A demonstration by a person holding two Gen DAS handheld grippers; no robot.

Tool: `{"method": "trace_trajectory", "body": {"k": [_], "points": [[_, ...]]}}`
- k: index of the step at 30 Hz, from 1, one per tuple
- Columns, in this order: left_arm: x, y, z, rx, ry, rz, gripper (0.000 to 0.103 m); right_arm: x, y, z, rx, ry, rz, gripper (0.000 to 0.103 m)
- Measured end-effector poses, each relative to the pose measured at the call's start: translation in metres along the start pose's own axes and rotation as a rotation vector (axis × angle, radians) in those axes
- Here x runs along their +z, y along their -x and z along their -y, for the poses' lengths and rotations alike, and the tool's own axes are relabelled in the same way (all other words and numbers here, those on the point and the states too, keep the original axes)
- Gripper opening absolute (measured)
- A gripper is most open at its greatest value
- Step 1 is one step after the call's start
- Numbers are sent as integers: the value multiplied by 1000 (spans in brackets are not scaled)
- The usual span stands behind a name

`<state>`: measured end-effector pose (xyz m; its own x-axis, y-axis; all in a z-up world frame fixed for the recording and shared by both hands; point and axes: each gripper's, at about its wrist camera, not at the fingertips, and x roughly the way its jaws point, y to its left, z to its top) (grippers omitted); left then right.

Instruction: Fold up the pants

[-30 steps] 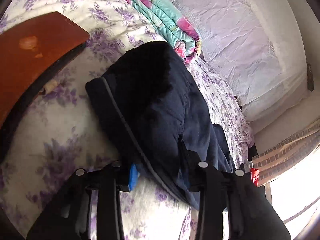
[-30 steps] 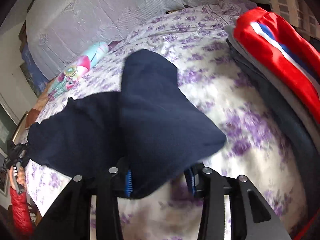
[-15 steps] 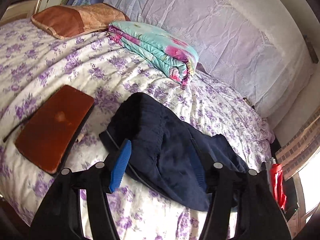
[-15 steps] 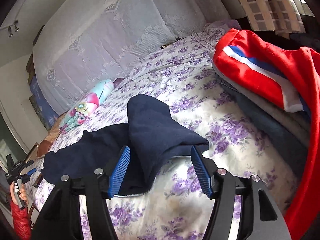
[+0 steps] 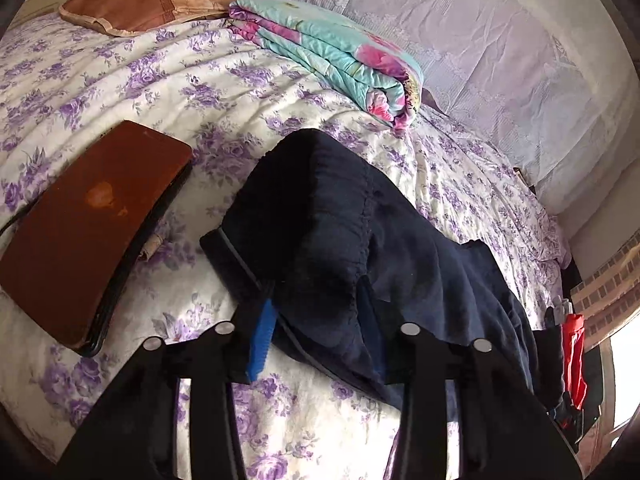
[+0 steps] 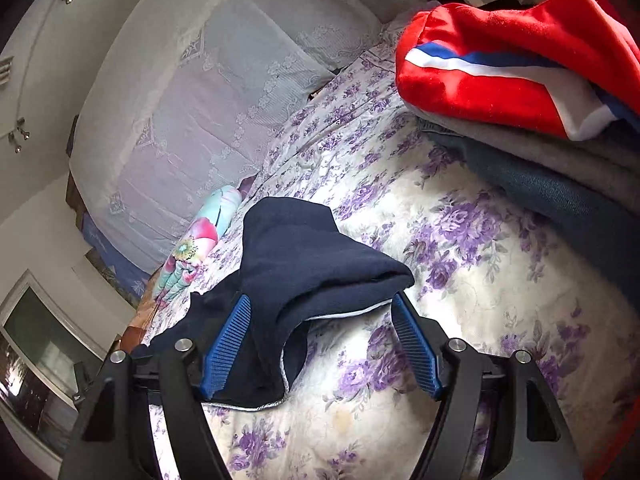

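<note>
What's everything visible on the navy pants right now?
The pants are dark navy, soft and fleecy-looking, with a gathered waistband and a thin pale stripe down the side. They lie partly folded and rumpled on the floral bedspread. The left gripper has its jaws on either side of the waist end; whether they pinch it is unclear. The right gripper is open around a folded leg end, showing pale lining.

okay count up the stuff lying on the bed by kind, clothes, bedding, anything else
Clothes: 4 – navy pants, red top, grey garment, jeans
Bedding: 2 – folded quilt, brown pillow
Other: 1 – brown case
Total: 7
</note>
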<state>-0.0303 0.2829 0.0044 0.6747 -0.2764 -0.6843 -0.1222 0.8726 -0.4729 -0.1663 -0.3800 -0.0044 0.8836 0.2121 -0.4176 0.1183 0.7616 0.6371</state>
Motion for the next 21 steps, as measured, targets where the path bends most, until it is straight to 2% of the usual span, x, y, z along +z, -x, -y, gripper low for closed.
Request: {"method": "trace_trajectory", "body": {"k": [5, 6, 9, 12, 14, 15, 16, 18, 21], "points": [[4, 14, 9, -19, -16, 37, 28, -1, -1, -1, -1, 5, -6, 74], [6, 11, 10, -16, -12, 33, 32, -1, -2, -2, -2, 5, -6, 74], [3, -7, 8, -21, 28, -15, 57, -1, -1, -1, -2, 7, -5, 74], [-9, -14, 9, -28, 20, -9, 59, -1, -2, 0, 0, 6, -9, 75], [-14, -9, 13, -12, 0, 17, 52, -1, -3, -1, -1, 9, -13, 75], [-15, -6, 15, 11, -11, 29, 31, -1, -3, -1, -2, 11, -14, 75], [-14, -1, 15, -26, -8, 38, 20, -2, -3, -2, -3, 13, -15, 76], [-8, 17, 14, -127, 29, 70, 18, -2, -3, -2, -1, 14, -13, 76], [0, 43, 26, -181, 22, 146, 18, -3, 1, -2, 20, 17, 4, 75]]}}
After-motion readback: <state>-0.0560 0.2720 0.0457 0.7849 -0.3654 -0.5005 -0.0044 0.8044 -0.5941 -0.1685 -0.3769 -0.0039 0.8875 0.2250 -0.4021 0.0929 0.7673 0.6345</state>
